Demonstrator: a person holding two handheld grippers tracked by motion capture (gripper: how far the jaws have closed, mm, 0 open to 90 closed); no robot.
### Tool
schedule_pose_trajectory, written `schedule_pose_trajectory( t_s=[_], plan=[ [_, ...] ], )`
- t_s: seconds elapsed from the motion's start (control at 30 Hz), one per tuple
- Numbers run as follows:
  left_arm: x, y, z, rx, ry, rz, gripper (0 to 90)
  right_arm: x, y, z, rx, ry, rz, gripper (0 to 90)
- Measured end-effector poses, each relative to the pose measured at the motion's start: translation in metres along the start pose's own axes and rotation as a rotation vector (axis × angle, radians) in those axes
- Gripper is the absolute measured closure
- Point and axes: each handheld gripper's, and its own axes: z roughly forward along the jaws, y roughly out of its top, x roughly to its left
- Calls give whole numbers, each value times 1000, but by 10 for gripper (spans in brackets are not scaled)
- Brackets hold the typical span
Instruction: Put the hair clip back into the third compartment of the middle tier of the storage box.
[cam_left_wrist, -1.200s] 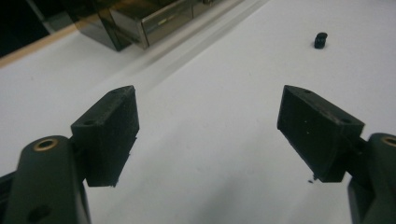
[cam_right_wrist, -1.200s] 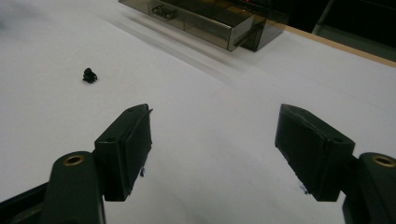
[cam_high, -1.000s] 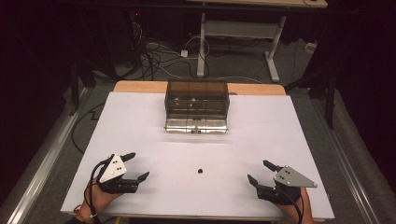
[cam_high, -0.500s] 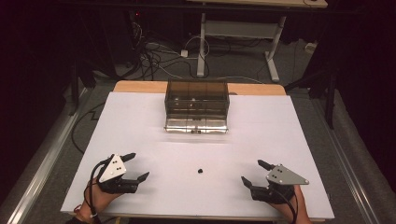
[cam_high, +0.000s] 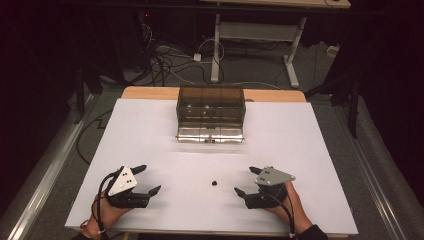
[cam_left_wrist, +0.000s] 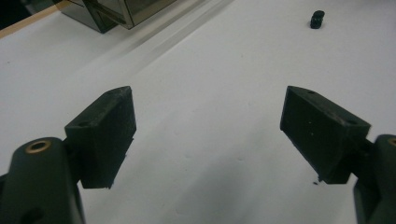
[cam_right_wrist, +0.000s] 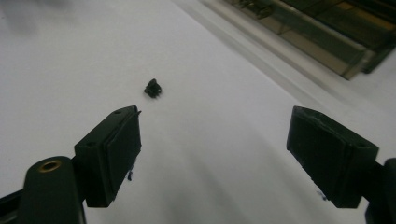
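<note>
Right claw (cam_high: 246, 181) has just been opening, nothing between its jaws; left claw (cam_high: 148, 178) gapes, empty too. One small black piece (cam_high: 214, 183) lies near the table's (cam_high: 310, 150) front edge. One smoky box (cam_high: 210, 114) at the back. No readable writing.

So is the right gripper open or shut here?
Open. The right gripper has just been opening; its jaws stand wide apart over the white table, nothing between them, the small black piece lying just ahead.
</note>
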Motion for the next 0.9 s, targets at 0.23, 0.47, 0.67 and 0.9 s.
schedule_pose_trajectory(
  t_s=[0.23, 0.47, 0.67, 0.9],
  plan=[
    [-1, 0, -1, -20, 3, 0, 178, 14, 16, 38, 54, 106, -119, 353],
    [0, 0, -3, -23, 11, 6, 178, 14, 24, 64, 111, 150, -119, 446],
    [0, 0, -2, -28, 10, 2, 178, 13, 27, 72, 137, 166, -125, 547],
    [-3, -1, 0, -32, 11, -6, 178, 11, 30, 78, 144, 229, -119, 689]
  ],
)
